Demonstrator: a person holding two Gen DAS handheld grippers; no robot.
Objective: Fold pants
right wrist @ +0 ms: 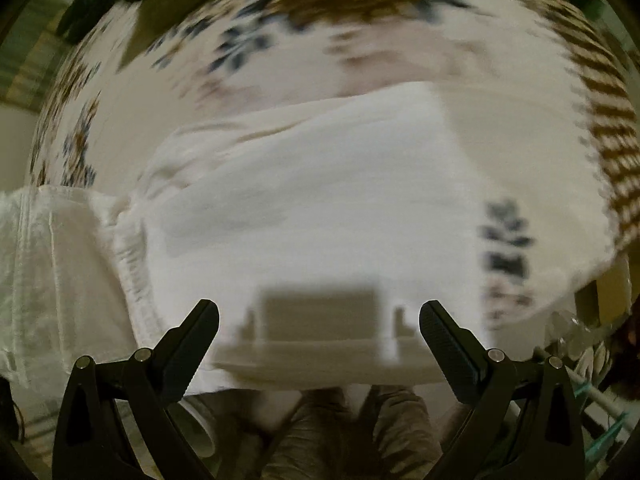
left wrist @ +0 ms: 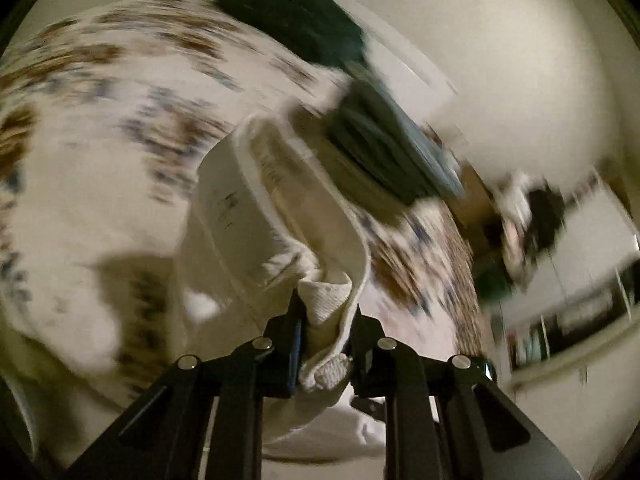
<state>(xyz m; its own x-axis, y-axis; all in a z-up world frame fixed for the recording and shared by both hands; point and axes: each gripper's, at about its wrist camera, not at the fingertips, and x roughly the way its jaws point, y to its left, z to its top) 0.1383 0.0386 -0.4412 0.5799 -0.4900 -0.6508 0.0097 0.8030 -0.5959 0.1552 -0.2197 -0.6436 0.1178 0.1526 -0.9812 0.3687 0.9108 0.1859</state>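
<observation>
The white pants (right wrist: 312, 200) lie on a flower-patterned bedspread (right wrist: 360, 20). In the left wrist view my left gripper (left wrist: 326, 320) is shut on a bunched edge of the white pants (left wrist: 280, 216), and the cloth hangs lifted in front of it. In the right wrist view my right gripper (right wrist: 319, 320) is wide open and empty, low over the near edge of the flat pants. Its shadow falls on the cloth. Both views are blurred by motion.
A stack of dark folded clothes (left wrist: 372, 148) sits on the bedspread (left wrist: 100, 120) beyond the lifted cloth, with a dark green item (left wrist: 296, 16) further back. A person's legs (right wrist: 340, 432) show below the bed edge. Furniture (left wrist: 580, 272) stands at the right.
</observation>
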